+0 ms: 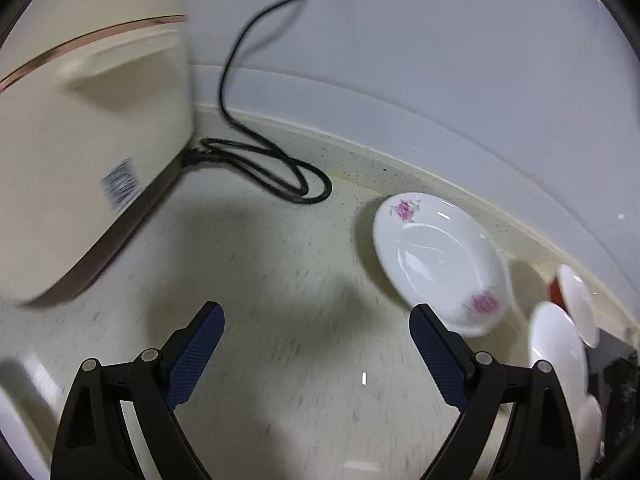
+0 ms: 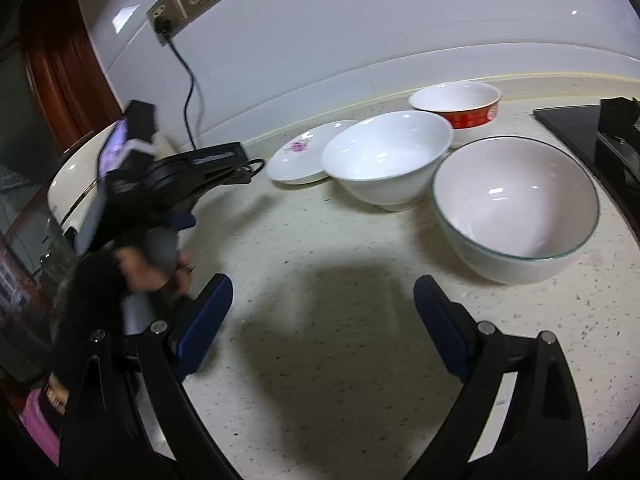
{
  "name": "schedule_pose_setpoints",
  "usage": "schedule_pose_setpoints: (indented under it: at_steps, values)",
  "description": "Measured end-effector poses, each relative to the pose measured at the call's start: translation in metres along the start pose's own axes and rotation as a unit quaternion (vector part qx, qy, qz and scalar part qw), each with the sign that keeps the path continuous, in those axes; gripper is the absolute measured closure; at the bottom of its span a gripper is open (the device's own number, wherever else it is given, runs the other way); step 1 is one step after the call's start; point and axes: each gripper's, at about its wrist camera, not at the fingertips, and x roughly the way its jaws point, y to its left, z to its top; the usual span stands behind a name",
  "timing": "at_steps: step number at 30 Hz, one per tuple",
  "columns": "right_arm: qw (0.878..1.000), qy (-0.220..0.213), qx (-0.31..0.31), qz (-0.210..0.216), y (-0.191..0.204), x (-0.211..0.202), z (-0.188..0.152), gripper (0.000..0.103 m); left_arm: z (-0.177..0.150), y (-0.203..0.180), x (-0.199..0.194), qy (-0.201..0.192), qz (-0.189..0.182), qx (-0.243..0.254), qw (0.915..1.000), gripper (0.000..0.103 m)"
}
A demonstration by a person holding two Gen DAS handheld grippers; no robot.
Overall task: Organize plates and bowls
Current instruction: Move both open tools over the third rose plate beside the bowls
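**Speckled counter, four dishes grouped, both grippers empty**

Speckled cream countertop under a pale wall, with the flowered plate as landmark. Just right of the plate, touching or overlapping its rim: plain white bowl. Behind and right of that bowl: red-banded bowl, apparently touching it. Farthest right of the plate, nearest the black cooktop: large green-rimmed bowl. Dishes clustered upright and unstacked, likely awaiting sorting or nesting by size. Left of the plate: cream appliance and coiled black cord, run up to a wall socket, so probably plugged in.

Left gripper low over bare counter, just left of the plate, jaws wide apart, holding nothing. Right gripper in front of the plate, near the green-rimmed bowl, jaws likewise apart and empty; probably poised for a first pick.

Writing: barcode label on the appliance too blurred to read; gold marks on the red band illegible.
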Motion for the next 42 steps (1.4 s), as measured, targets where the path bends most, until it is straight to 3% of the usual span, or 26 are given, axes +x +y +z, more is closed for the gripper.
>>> schedule_pose_setpoints:
  at_steps: [7,16,19,31,42]
  values:
    - [0.999,-0.014,0.021,-0.021,-0.013,-0.002,0.006,0.010,0.014,-0.022,0.042,0.021,0.012,0.009,0.9997,0.008]
    - [0.999,-0.018,0.037,-0.017,-0.019,-0.001,0.010,0.010,0.014,-0.040,0.063,0.034,0.026,0.039,0.9983,0.008]
    - [0.999,-0.021,0.039,-0.012,-0.020,-0.002,0.010,0.010,0.011,-0.043,0.065,0.045,0.036,0.050,0.9971,0.000]
    - [0.997,-0.068,0.044,0.020,-0.019,-0.022,0.012,0.009,-0.054,-0.013,0.008,0.052,0.006,0.084,0.9950,0.000]
    - [0.994,-0.093,0.042,0.027,-0.019,-0.031,0.012,0.009,-0.117,-0.007,-0.047,0.064,-0.058,0.163,0.9829,0.000]
